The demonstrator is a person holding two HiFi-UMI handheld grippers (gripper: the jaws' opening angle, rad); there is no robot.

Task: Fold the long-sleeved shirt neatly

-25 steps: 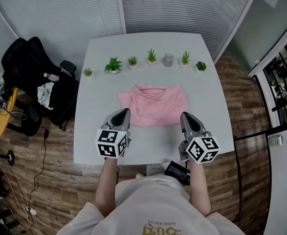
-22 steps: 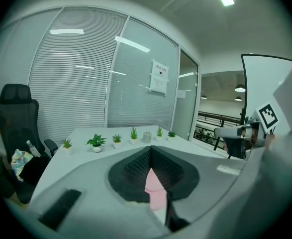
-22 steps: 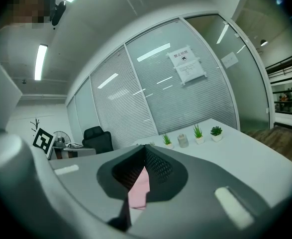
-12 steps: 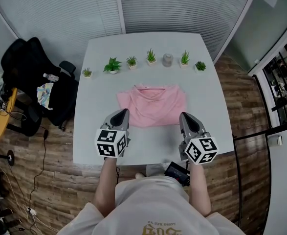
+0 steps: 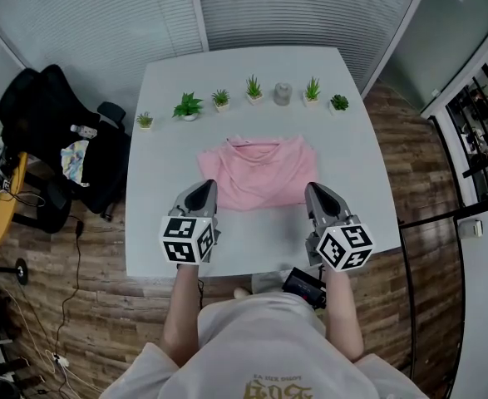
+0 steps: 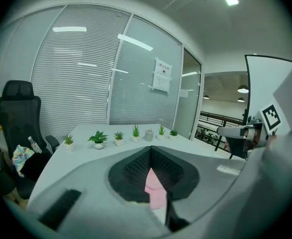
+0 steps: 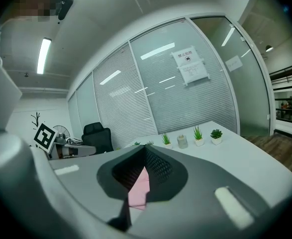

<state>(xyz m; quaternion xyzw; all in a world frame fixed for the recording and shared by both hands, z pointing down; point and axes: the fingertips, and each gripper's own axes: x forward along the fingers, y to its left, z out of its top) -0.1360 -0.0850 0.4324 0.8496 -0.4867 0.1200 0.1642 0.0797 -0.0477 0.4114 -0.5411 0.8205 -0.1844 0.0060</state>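
The pink long-sleeved shirt [image 5: 258, 171] lies folded into a compact rectangle in the middle of the white table [image 5: 156, 140], collar toward the far side. My left gripper [image 5: 202, 189] hovers at the shirt's near left corner, jaws shut with no cloth between them. At the near right corner, my right gripper [image 5: 317, 189] is likewise shut and holds nothing. In the left gripper view a strip of the pink shirt [image 6: 154, 185] shows below the closed left gripper [image 6: 149, 150]. The right gripper view shows the shirt [image 7: 139, 189] under the closed right gripper [image 7: 145, 149].
Several small potted plants [image 5: 187, 105] and a grey jar [image 5: 283, 94] stand in a row along the table's far side. A black office chair [image 5: 56, 131] with clutter sits left of the table. Blinds and glass walls lie behind. The table's near edge is just under the marker cubes.
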